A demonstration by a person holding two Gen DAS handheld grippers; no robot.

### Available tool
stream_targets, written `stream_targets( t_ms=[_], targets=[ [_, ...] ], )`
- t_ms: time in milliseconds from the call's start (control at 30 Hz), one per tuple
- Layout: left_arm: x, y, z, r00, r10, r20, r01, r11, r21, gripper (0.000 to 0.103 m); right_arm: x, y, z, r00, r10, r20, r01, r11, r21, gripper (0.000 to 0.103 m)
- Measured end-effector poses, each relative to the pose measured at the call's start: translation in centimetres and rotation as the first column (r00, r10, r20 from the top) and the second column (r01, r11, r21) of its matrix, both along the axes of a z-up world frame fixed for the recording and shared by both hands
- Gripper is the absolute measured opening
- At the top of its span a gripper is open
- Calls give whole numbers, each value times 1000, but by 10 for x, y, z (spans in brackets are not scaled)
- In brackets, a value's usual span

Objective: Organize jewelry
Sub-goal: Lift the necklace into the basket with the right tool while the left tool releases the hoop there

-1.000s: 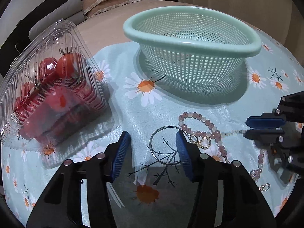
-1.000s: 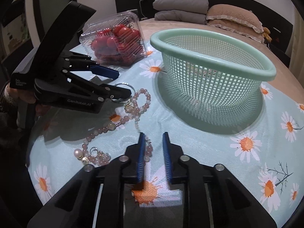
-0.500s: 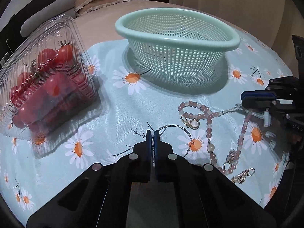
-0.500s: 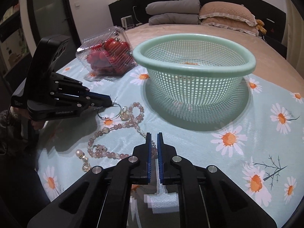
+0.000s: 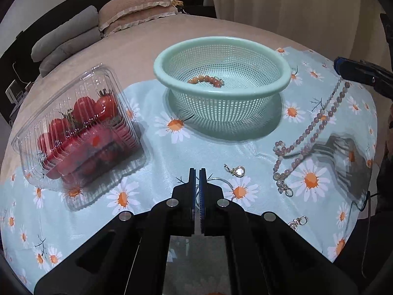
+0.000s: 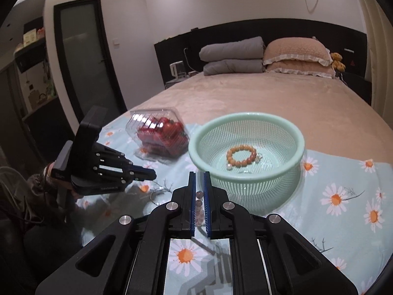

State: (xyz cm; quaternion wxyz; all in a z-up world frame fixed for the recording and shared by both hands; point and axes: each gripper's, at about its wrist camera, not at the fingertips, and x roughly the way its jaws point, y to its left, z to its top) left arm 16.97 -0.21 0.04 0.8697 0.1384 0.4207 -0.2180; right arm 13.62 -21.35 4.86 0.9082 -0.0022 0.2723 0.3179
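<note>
A mint green basket (image 5: 221,49) (image 6: 245,123) stands on the daisy cloth with an orange bead bracelet (image 5: 206,80) (image 6: 242,156) inside. My left gripper (image 5: 197,172) is shut on a thin silver ring (image 5: 217,180), held just above the cloth. My right gripper (image 6: 199,174) is shut on a pink bead necklace (image 5: 316,123), whose beads (image 6: 198,209) show between the jaws; its strand hangs from the raised gripper (image 5: 356,72) down to the cloth. A small charm (image 5: 237,170) and clasp pieces (image 5: 298,221) lie on the cloth.
A clear plastic box of cherry tomatoes (image 5: 78,127) (image 6: 159,130) sits left of the basket. The cloth lies on a beige bed (image 6: 270,93) with pillows (image 6: 294,56) and a folded grey blanket (image 6: 231,56) at the head.
My left gripper shut on the silver ring and lifted it. My right gripper shut on the pink necklace and rose, pulling the strand up off the cloth.
</note>
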Motion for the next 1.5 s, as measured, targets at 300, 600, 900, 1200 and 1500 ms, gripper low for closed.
stream_targets(
  t_ms=[300, 600, 900, 1200, 1500],
  targets=[
    [2, -1, -4, 1000, 9, -26, -9, 1000, 21, 3, -6, 4, 47, 993, 9, 120, -5, 999, -33, 6],
    [0, -14, -28, 996, -38, -86, 42, 998, 42, 66, -7, 3, 56, 991, 18, 135, -13, 999, -36, 6],
    [9, -11, -46, 990, -36, -137, 40, 999, 25, 48, -8, 7, 60, 988, 18, 154, -7, 997, -72, 6],
    [6, -10, -6, 998, -37, -43, 39, 999, 29, 47, 2, 6, 76, 983, -11, 185, 35, 991, -127, 6],
    [29, -32, 52, 992, -65, 108, 57, 995, 76, 47, 31, 18, 102, 973, 4, 231, 36, 985, -169, 6]
  ],
)
